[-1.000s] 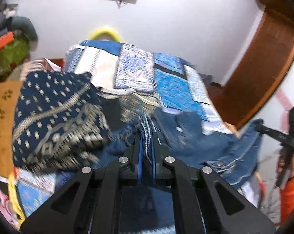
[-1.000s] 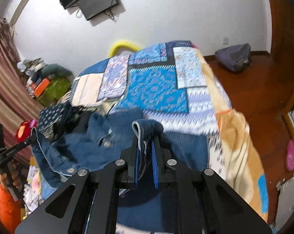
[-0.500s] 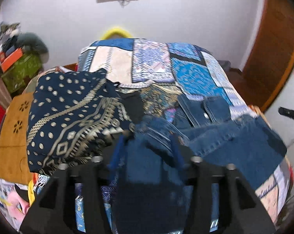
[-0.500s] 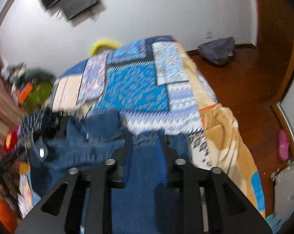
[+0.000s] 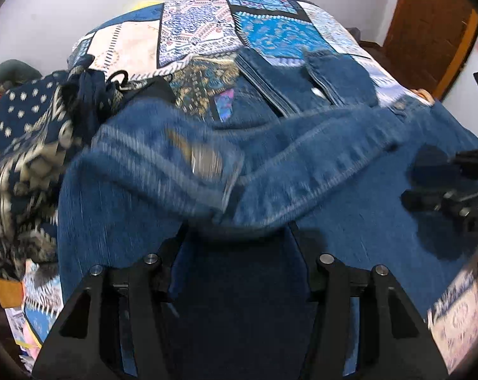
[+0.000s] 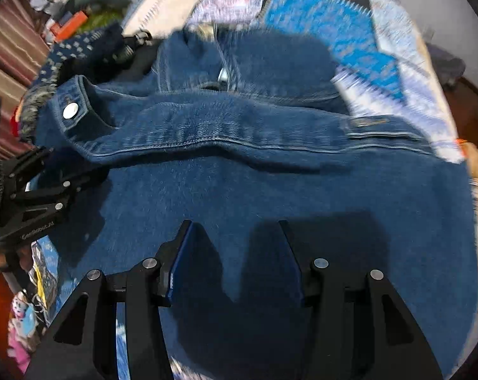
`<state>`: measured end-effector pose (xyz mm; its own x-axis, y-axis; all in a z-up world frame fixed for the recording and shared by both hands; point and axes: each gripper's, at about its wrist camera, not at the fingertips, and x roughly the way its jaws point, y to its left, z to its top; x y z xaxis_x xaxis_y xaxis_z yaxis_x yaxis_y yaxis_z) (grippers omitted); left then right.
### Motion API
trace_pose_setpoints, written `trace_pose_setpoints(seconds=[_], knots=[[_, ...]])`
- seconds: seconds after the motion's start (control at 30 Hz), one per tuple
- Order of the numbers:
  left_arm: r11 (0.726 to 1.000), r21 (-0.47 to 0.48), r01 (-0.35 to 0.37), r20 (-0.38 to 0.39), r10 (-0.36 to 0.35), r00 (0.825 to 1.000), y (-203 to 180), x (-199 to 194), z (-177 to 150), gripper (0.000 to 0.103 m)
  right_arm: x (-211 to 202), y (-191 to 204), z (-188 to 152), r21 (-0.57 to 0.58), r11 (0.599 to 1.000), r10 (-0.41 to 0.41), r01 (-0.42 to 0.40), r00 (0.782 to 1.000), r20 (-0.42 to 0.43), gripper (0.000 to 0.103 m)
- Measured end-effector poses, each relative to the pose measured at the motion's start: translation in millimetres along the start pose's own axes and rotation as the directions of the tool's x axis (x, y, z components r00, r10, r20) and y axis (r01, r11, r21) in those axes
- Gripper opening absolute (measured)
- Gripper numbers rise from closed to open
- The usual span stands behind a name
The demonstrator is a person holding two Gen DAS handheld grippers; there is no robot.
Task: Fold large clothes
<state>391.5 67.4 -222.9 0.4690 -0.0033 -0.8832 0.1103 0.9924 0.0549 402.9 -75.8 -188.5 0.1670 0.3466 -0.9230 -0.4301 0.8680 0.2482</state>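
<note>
A big bed with a patchwork quilt of blue, white and cream squares (image 5: 207, 28) fills the upper middle of the left wrist view, and the same quilt shows blurred in the upper right of the right wrist view (image 6: 359, 28). Behind the bed is a plain white wall (image 5: 64, 6). A brown wooden door (image 5: 429, 22) stands in the upper right of the left wrist view. A striped reddish curtain (image 6: 4, 50) hangs at the far left of the right wrist view, with a messy pile of small things beside it at the upper left. The large blue denim jacket (image 5: 302, 164) lies spread on the bed and covers the middle of both views (image 6: 270, 196). Its collar band with a round silver snap button (image 6: 70, 110) sits at the left of the right wrist view. A dark navy cloth with cream dots and patterns (image 5: 20, 145) lies bunched at the left, touching the jacket. The left tool (image 5: 239, 237) is at the bottom middle, its fingers spread wide apart, with blurred denim right at the tips. The right tool (image 6: 235, 228) is at the bottom middle of its view, fingers spread wide too, just over flat denim and pinching nothing.
</note>
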Motion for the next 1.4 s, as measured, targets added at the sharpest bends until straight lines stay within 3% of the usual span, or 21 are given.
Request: trace_pose_setpoints(seconds=[0.2, 0.27, 0.33, 0.43, 0.6, 0.73, 0.8, 0.93, 1.07, 1.17, 1.23, 1.3, 1.4], knots=[[0.991, -0.131, 0.025, 0.012, -0.024, 1.000, 11.5, 7.7, 27.8, 0.054, 10.7, -15.5, 47.3, 0.127, 0.992, 0.009, -0.015, 0.999, 0.049, 0.048], [0.977, -0.204, 0.054, 0.061, -0.043, 0.997, 17.3, -0.1, 28.7, 0.054, 0.5, -24.5, 54.4, 0.202, 0.979, -0.031, 0.001, 0.989, 0.145, 0.048], [0.969, -0.237, 0.069, 0.097, -0.047, 0.994, 20.3, -7.1, 24.4, 0.054, -16.1, -31.0, 53.6, 0.257, 0.966, -0.101, 0.037, 0.965, 0.242, 0.048], [0.970, -0.231, 0.080, 0.084, -0.062, 0.995, 20.0, -7.6, 13.6, 0.054, -27.2, -30.0, 46.5, 0.256, 0.966, -0.053, -0.020, 0.961, 0.272, 0.048], [0.983, -0.166, 0.083, 0.043, -0.077, 0.996, 8.2, -13.1, -18.6, 0.055, -26.9, -7.9, 10.2, 0.110, 0.994, -0.009, -0.011, 0.983, 0.184, 0.048], [0.992, -0.099, 0.072, 0.077, -0.064, 0.995, -4.3, -33.2, -49.5, 0.060, -11.0, 6.3, -23.8, -0.010, 1.000, -0.027, 0.028, 0.998, 0.051, 0.048], [0.996, -0.078, 0.052, 0.070, -0.047, 0.996, -9.5, -41.8, -63.9, 0.074, -16.6, 9.0, -44.6, -0.053, 0.997, -0.050, 0.054, 0.996, 0.071, 0.049], [0.996, -0.084, 0.018, 0.104, -0.009, 0.995, -7.4, -64.2, -96.0, 0.076, -49.8, 10.0, -81.3, -0.102, 0.991, -0.065, 0.081, 0.987, 0.148, 0.050], [0.981, -0.185, 0.062, 0.103, -0.043, 0.994, 12.2, -78.4, -119.4, 0.079, -90.1, -10.7, -109.1, 0.011, 0.998, -0.063, 0.062, 0.975, 0.213, 0.050], [0.947, -0.310, 0.088, 0.105, -0.058, 0.993, 34.5, -81.3, -137.0, 0.082, -117.2, -36.8, -128.3, 0.144, 0.987, -0.103, 0.064, 0.955, 0.278, 0.053], [0.901, -0.417, 0.118, 0.091, -0.088, 0.992, 53.8, -73.9, -147.9, 0.082, -131.4, -53.2, -142.4, 0.240, 0.970, -0.120, 0.046, 0.945, 0.305, 0.058], [0.838, -0.514, 0.182, 0.083, -0.163, 0.983, 68.8, -65.0, -157.7, 0.082, -140.3, -78.0, -160.4, 0.368, 0.930, -0.110, -0.022, 0.937, 0.332, 0.059], [0.702, -0.633, 0.325, 0.131, -0.317, 0.939, 85.0, -49.1, -167.7, 0.082, -135.5, -99.8, -171.1, 0.487, 0.868, -0.080, -0.091, 0.944, 0.319, 0.059]])
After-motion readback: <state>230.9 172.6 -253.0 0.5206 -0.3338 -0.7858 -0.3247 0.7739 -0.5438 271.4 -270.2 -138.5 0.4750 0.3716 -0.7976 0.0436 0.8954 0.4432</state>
